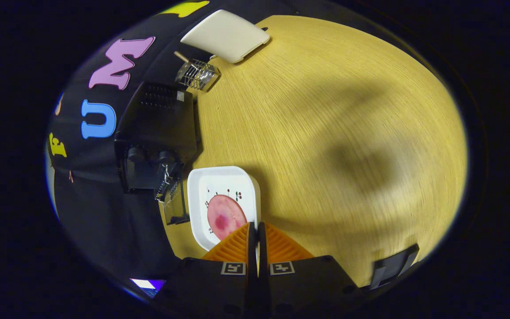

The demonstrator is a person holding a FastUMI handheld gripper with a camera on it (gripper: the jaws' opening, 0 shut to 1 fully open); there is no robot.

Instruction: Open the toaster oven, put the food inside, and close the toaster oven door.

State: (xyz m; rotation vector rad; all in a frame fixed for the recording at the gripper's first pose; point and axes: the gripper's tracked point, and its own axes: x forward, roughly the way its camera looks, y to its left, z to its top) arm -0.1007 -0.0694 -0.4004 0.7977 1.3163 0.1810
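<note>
A white square plate (202,208) carries a round pink slice of food (225,217) and lies on the wooden table just ahead of my fingers. My gripper (257,232) is shut on the plate's near rim, and a thin strip of white shows between the fingers. Just past the plate's far side stands the black toaster oven (157,128) with two knobs. Its glass door (176,206) hangs open beside the plate.
A small wire rack (197,74) with a wooden handle lies beyond the oven. Past it rests a flat white board (226,35). The yellow wooden table (334,133) stretches wide to the other side, crossed by shadows.
</note>
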